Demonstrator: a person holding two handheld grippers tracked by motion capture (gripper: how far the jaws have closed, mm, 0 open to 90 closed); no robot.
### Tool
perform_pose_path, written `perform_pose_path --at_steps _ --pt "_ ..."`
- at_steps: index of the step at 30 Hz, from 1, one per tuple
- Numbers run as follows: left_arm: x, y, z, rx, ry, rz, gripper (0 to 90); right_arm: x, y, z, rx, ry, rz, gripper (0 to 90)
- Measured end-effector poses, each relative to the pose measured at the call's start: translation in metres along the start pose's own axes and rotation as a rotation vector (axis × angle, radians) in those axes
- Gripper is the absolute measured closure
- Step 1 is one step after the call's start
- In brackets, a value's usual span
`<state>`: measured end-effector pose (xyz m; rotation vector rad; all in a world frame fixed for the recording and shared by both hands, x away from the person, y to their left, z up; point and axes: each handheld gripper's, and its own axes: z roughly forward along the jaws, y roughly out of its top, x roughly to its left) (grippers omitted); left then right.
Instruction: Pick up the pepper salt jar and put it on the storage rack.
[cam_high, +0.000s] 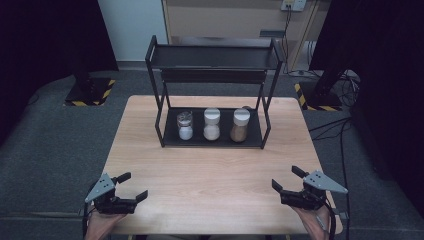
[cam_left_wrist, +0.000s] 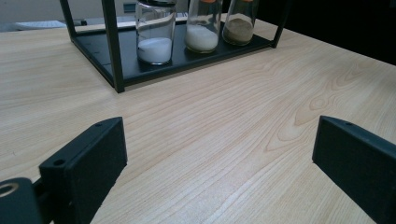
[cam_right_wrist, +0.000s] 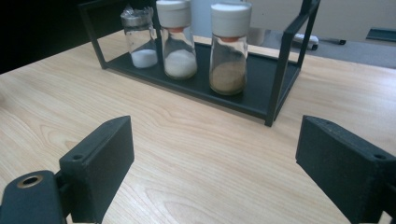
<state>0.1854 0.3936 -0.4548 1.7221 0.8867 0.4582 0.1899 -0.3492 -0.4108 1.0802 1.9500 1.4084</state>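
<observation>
Jars – well beyond both grippers, untouched

Left gripper and right gripper low, fingers wide apart, empty.

**Bright table, dark surround, soft close-ups**

High view: table evenly lit from above, room edges nearly black, low detail, slightly soft. Short faint shadows under the rack. Both gripper views brighter, wood grain sharp mid-distance; a pale glare patch on the wood in the right gripper view. Jars slightly soft. Near black jaws blurred at bottom edges.
</observation>
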Motion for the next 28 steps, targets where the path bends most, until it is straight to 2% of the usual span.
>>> perform_pose_path --at_steps 9,18,28 --pt "0.0 0.0 0.0 -0.001 -0.002 0.002 2.0 0.002 -0.012 0.006 0.025 -0.006 -0.012 10.7" --pt "0.0 0.0 0.0 -0.005 -0.009 0.011 2.0 -0.003 -0.018 0.008 0.017 0.024 -0.017 10.4" --pt "0.0 0.0 0.001 -0.008 -0.009 0.011 2.0 -0.005 -0.02 0.007 0.012 0.024 -0.013 9.9"
